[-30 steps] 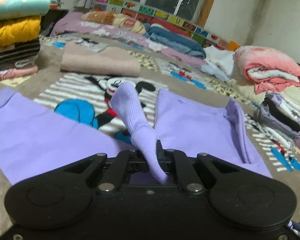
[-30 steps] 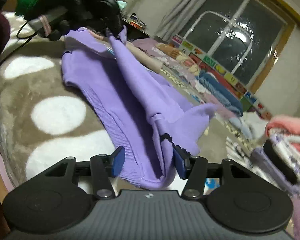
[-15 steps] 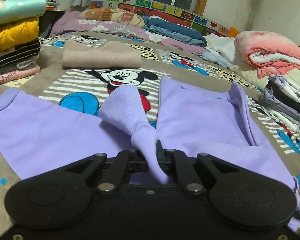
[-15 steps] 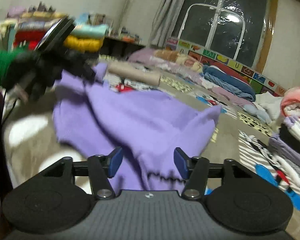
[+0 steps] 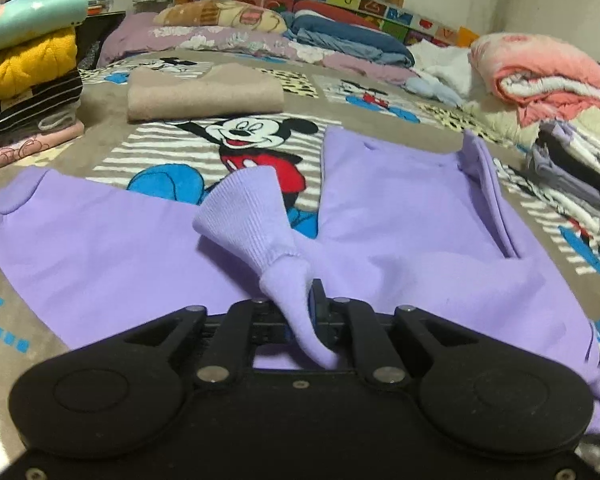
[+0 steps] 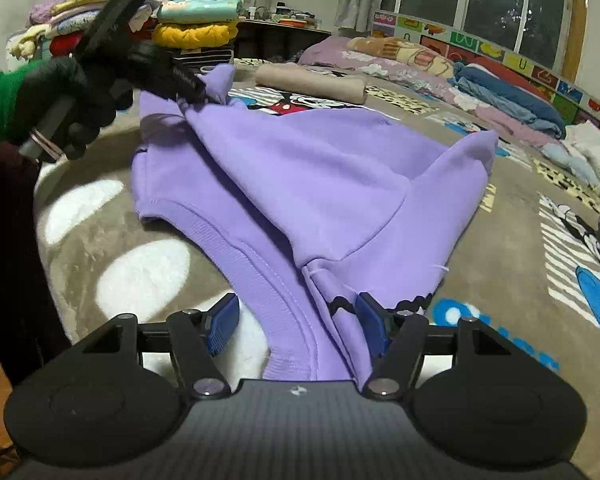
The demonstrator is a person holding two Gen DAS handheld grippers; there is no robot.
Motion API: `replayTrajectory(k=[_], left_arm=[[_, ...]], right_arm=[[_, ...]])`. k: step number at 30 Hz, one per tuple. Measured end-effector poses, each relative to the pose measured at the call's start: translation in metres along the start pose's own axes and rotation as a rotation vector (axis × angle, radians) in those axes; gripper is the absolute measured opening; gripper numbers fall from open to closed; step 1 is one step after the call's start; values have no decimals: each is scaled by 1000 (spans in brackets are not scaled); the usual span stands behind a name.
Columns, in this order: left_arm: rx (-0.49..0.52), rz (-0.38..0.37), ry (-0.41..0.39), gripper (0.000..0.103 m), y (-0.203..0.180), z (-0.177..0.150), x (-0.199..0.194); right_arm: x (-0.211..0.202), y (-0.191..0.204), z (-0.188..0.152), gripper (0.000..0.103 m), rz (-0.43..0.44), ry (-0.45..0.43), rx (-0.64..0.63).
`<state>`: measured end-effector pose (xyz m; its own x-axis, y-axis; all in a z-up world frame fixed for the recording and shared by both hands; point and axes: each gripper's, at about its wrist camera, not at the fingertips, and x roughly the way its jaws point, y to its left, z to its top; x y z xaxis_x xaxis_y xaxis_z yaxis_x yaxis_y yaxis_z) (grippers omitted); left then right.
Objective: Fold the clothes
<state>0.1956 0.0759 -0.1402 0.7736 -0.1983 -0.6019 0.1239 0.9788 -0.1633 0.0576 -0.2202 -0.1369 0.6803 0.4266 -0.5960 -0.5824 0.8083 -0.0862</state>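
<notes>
A lilac sweatshirt lies spread on the cartoon-print bed blanket. My left gripper is shut on one sleeve just behind its ribbed cuff, which sticks up in front of the fingers. In the right wrist view the sweatshirt is bunched, and a gloved hand holds the left gripper at its far corner. My right gripper is opening. The ribbed hem lies loose between its blue pads, touching only the right one.
A stack of folded clothes stands at the left and a folded beige garment lies beyond the sweatshirt. Piled laundry fills the right side. Pillows and bedding line the window wall.
The right gripper's jaws have widened and let the hem go slack, and its view has levelled out. The left gripper keeps its hold on the sleeve and has rolled slightly.
</notes>
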Motion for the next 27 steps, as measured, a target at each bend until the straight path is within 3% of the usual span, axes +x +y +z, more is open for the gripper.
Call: replayTrajectory(k=[3,5,7,9,10,12,17,22,27], left_arm=[[24,22,21,10,-3,1,1],[37,44,38,21,-3,4,3],[41,97,31,51,0,10,-4],[58,171,1,51,0,17,-13],[70,212,-19,50,-1,21,-18],[91,267,-73,50,-12,31,-26],[72,65,-114,50,-67,55,-14],[246,-122,-115,35,-158,80,28],[424,-211,-68,32,-232,94,78]], right_arm=[[-8,-10,5,63,-8,-98,33],[-7,-16,12,64,-8,-158,45],[8,-24,21,65,12,-167,48],[30,-30,20,65,76,-115,62],[37,-30,16,72,99,-97,58],[42,-25,8,76,113,-84,37],[43,-28,4,80,148,-100,71],[38,-37,-1,80,183,-130,116],[37,-42,-2,80,206,-144,143]])
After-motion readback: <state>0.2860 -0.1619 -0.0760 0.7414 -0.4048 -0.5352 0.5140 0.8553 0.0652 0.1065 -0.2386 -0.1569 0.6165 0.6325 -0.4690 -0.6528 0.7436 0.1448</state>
